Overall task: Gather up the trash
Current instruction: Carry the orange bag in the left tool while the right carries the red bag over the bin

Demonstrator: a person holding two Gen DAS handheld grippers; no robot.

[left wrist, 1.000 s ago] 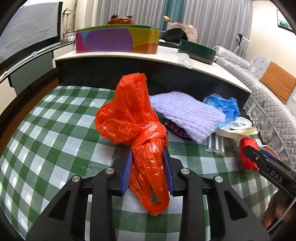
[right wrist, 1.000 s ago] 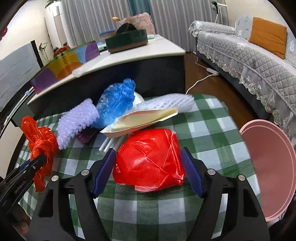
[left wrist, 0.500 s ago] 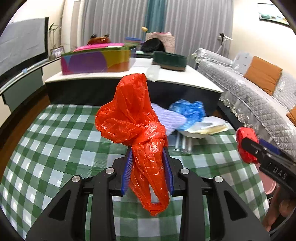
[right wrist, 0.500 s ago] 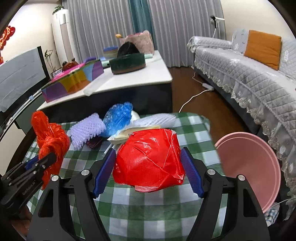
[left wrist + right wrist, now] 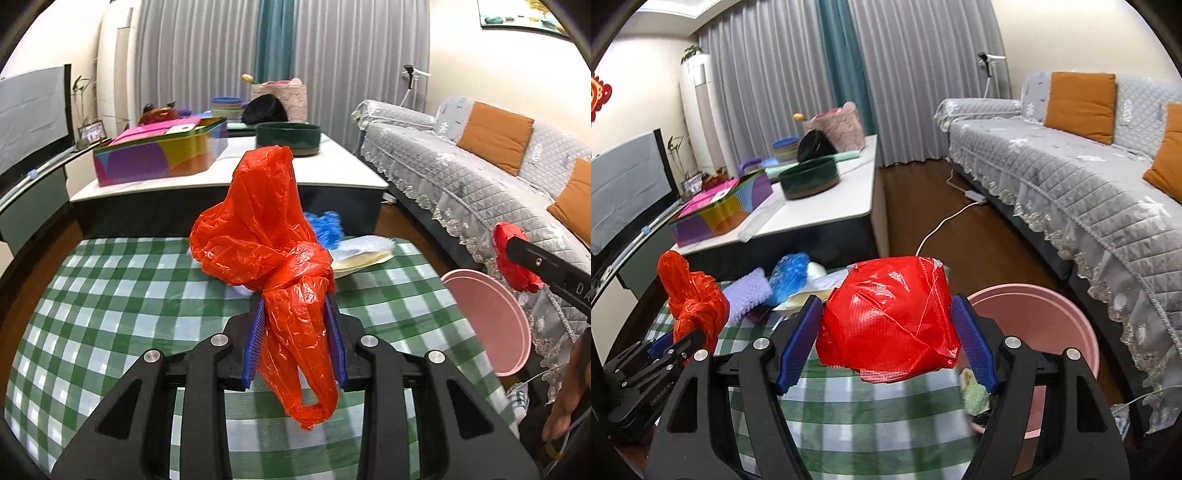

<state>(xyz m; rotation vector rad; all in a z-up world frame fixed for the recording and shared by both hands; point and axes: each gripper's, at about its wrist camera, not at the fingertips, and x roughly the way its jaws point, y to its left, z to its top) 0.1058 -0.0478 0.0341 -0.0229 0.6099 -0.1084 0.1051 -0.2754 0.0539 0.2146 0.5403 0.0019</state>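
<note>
My left gripper (image 5: 295, 317) is shut on a knotted orange plastic bag (image 5: 266, 236) and holds it up above the green checked table (image 5: 110, 306). My right gripper (image 5: 886, 317) is shut on a red plastic ball of trash (image 5: 886, 314), held above the table's right edge beside the pink bin (image 5: 1034, 317). The bin also shows in the left wrist view (image 5: 487, 317), with the red ball (image 5: 511, 258) above it. The orange bag shows at left in the right wrist view (image 5: 690, 295).
On the table's far side lie a blue plastic bag (image 5: 790, 273), a lilac foam net (image 5: 746, 295) and a cream paper piece (image 5: 358, 258). A white low table (image 5: 820, 214) with boxes stands behind. A grey sofa (image 5: 1071, 177) is at right.
Both grippers have lifted with their loads and pulled back from the table. The right gripper has swung right, so the pink bin now sits just beyond the red ball.
</note>
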